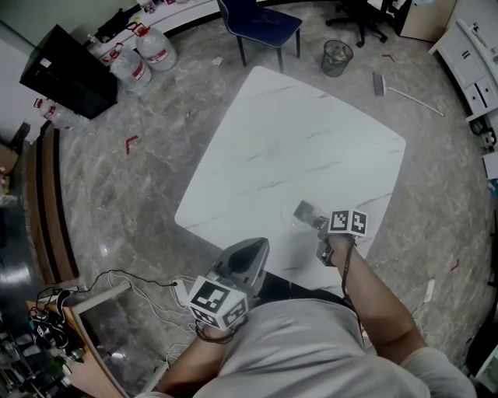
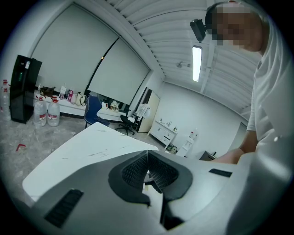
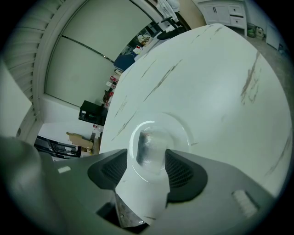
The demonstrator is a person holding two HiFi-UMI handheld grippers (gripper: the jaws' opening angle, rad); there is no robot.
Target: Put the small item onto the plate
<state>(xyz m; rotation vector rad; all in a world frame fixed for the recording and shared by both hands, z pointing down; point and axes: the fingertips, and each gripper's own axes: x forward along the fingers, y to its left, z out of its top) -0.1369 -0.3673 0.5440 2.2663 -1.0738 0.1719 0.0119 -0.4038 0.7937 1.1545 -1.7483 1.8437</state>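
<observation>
The small item (image 3: 149,146), a short clear cylinder, stands on the clear round plate (image 3: 182,124) on the white marble table (image 1: 296,132). My right gripper (image 3: 146,161) is open. Its two dark pads stand either side of the item without pressing on it. In the head view this gripper (image 1: 306,211) hangs over the table's near right part, and the plate (image 1: 289,221) is only a faint ring beside it. My left gripper (image 1: 253,250) hovers by the table's near edge, away from the plate. Its pads (image 2: 138,169) meet at the tips with nothing between them.
A blue chair (image 1: 261,22) and a wire bin (image 1: 337,57) stand on the floor beyond the table. Water bottles (image 1: 140,58) and a black cabinet (image 1: 66,71) are at far left. Cables (image 1: 140,286) lie on the floor near left.
</observation>
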